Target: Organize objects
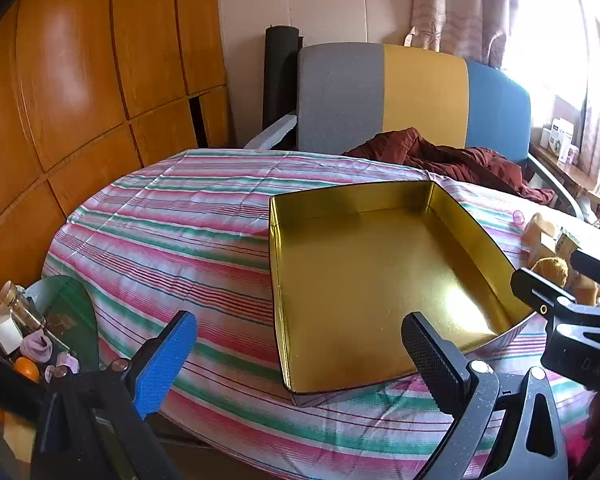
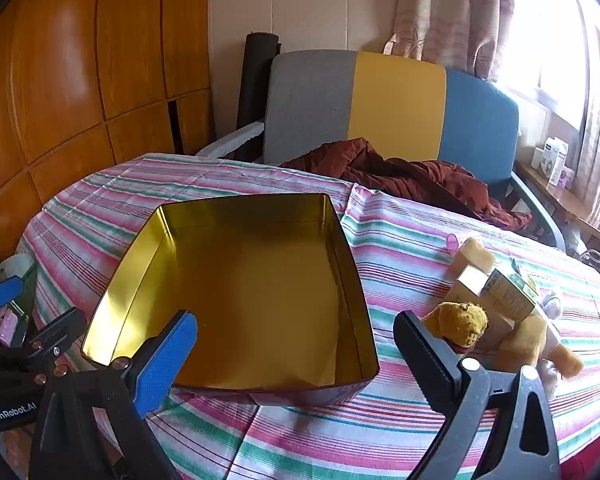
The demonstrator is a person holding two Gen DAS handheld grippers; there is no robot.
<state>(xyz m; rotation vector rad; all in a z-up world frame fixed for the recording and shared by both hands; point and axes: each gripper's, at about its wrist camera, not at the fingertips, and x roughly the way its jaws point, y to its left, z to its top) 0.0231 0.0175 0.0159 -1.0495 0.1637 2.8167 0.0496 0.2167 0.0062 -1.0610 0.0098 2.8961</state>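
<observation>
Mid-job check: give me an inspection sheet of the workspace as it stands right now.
Surface: table under a striped cloth, creased.
Job's things: gold tin box open, nothing inside; plush toys and small cartons heaped to its right on the cloth; small pink item behind them.
Clutter: jar, socks and an orange in a pile off the table's left edge.
Grippers: left gripper open, holding nothing, before the box; right gripper open, holding nothing, near the plush.
Cables: nothing seen.
Surroundings: tricolour chair with dark red cloth; wooden wardrobe; curtained window.
</observation>
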